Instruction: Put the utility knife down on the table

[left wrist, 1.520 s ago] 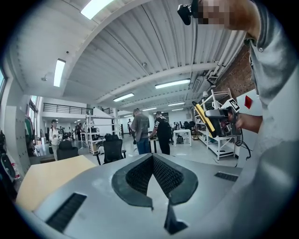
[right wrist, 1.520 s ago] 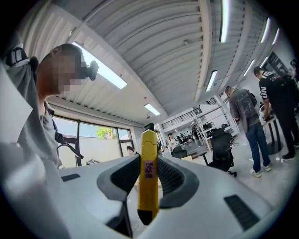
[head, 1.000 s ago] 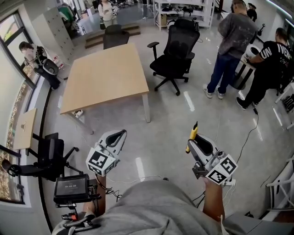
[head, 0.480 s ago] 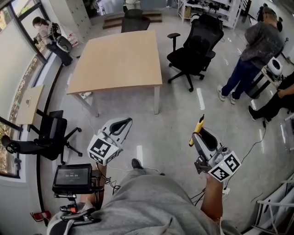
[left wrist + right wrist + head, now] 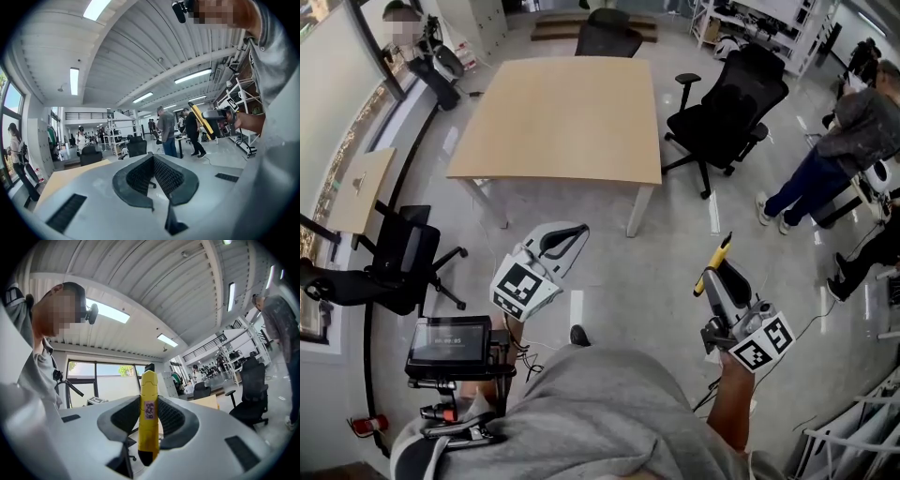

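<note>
Well, with my right gripper clamped on the knife and my left gripper closed on nothing, I judged it best to reach the table first — then lower flat and release.

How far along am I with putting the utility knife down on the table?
Done: the right gripper is shut on the utility knife. In hand: it hangs over the floor, short of the table. Left: reach the table, lay the knife down, release.
</note>
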### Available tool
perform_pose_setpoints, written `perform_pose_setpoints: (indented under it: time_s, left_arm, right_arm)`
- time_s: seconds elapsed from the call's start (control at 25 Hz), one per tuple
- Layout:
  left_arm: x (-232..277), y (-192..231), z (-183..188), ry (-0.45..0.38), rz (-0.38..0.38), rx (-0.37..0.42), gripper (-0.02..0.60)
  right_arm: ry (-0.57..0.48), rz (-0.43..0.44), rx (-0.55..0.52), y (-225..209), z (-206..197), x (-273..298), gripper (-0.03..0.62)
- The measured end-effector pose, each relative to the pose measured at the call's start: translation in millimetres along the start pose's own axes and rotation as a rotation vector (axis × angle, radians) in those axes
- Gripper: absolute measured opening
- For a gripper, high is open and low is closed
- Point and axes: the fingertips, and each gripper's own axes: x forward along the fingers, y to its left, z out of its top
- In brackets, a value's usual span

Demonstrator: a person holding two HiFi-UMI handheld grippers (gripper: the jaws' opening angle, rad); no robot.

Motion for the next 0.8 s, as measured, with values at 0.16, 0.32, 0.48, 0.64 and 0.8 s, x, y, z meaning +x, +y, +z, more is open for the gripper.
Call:
perform_pose_setpoints:
  time_s: [0.16,0.32,0.48,0.64,0.8]
  left_arm:
    - [-8.2,43.2,-12.8,-0.01,0.004,-0.01,0.003]
    - [-20.5,92.6,-27.0,-0.029,0.012,-0.01,0.003]
    - [-23.2,134.5,-33.0,-0.041,0.042,-0.007,0.003]
    - [-23.7,153.1,-31.4,-0.05,0.074,-0.015,0.003]
    - [-27.3,165.3,-37.9,-0.025,0.11,-0.026,0.004]
  right_arm:
    - [0.016,0.007,-0.01,4.5,-7.0,47.2,0.117]
    - [0.021,0.003,-0.021,10.0,-14.8,97.5,0.117]
    - [0.044,0.028,-0.019,5.8,-19.3,140.4,0.117]
    - [0.062,0.068,-0.02,1.6,-20.9,164.9,0.117]
    - [0.075,0.11,-0.009,-2.9,-21.1,185.3,0.117]
